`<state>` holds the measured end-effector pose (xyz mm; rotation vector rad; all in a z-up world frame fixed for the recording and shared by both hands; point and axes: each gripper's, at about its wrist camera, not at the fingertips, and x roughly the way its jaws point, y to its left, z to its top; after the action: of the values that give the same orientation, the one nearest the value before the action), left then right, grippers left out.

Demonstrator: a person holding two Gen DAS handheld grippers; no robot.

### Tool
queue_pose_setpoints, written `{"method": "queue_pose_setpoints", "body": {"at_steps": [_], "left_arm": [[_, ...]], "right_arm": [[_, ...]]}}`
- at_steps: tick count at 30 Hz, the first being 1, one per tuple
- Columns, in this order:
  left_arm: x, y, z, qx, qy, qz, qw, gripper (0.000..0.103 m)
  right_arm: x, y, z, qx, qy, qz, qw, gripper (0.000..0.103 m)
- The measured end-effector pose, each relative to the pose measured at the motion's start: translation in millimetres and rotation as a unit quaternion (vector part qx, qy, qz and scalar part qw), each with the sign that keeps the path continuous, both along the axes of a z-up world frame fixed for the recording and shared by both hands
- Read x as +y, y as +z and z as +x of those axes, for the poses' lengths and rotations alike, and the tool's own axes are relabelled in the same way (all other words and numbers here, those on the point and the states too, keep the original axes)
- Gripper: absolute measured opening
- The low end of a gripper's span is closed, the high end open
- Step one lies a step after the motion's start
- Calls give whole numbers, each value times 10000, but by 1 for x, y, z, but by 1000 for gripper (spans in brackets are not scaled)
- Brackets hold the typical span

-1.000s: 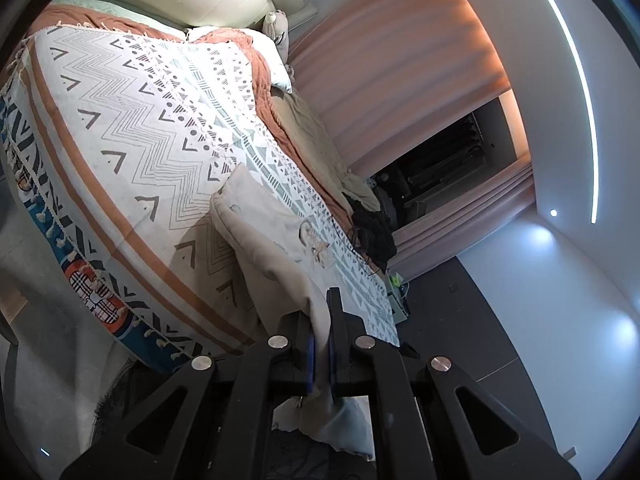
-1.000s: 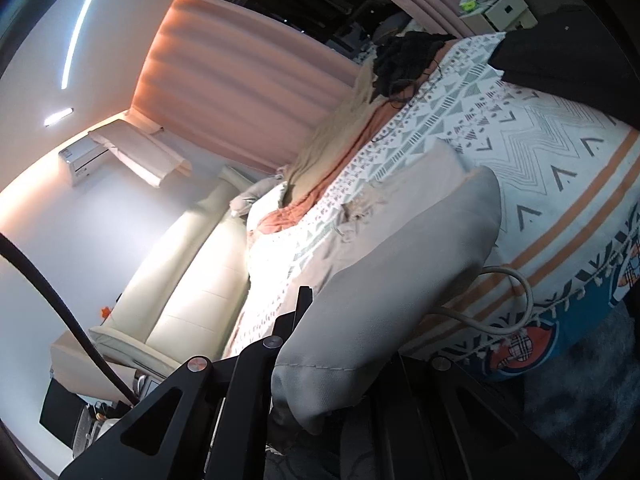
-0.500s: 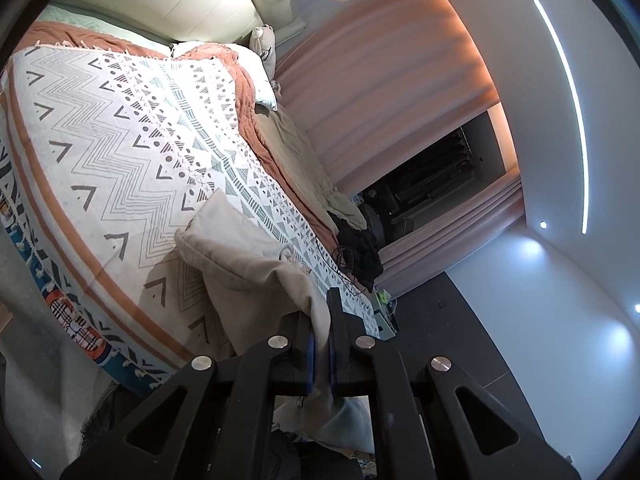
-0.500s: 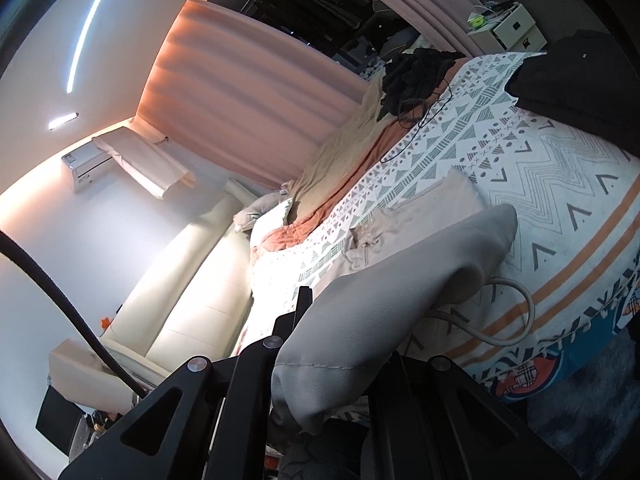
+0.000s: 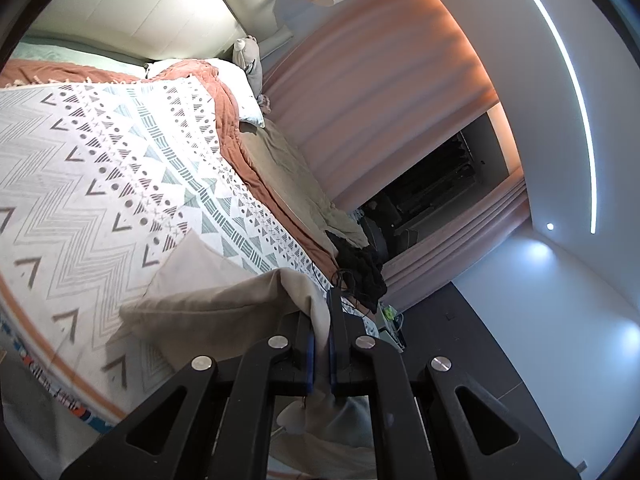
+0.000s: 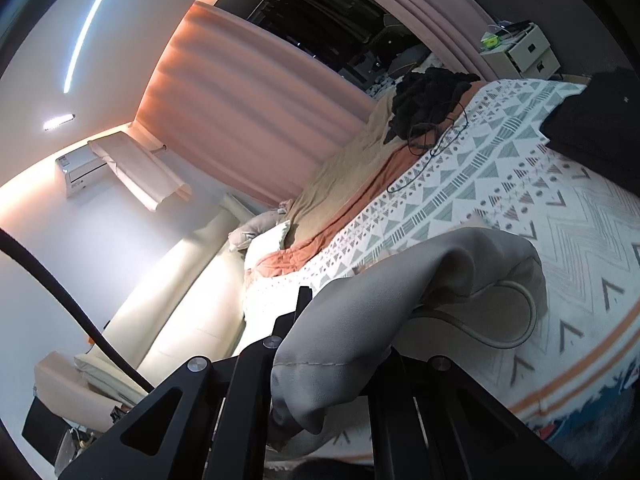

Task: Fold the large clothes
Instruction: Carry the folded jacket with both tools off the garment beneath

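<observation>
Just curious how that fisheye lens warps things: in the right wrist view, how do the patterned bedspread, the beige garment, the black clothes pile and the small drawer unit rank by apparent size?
1. patterned bedspread
2. beige garment, though it is nearest the lens, so inflated
3. black clothes pile
4. small drawer unit

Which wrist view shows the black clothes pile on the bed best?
Right wrist view: the black clothes pile sits unobstructed on the far edge of the bed, cord trailing from it. Left wrist view shows it smaller, just beyond the gripper.
</observation>
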<state>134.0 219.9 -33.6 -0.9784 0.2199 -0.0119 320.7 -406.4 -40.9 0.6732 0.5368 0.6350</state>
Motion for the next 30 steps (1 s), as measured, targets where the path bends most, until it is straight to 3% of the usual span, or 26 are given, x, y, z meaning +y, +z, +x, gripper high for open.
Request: {"method": "queue_pose_setpoints", "body": {"at_steps": [11,24,30], "left_arm": [[26,6,109,436,165,221,9987,7],[45,-48,210,1172,267,195,9926,7],[52,-84,246,1727,368,82,9843,7]], "right_arm": [[49,2,117,309,-212,17,9993,4],[88,-53,204,980,-495,188,9938,4],[108,-84,238,1331,-637,312,9886,7]]}}
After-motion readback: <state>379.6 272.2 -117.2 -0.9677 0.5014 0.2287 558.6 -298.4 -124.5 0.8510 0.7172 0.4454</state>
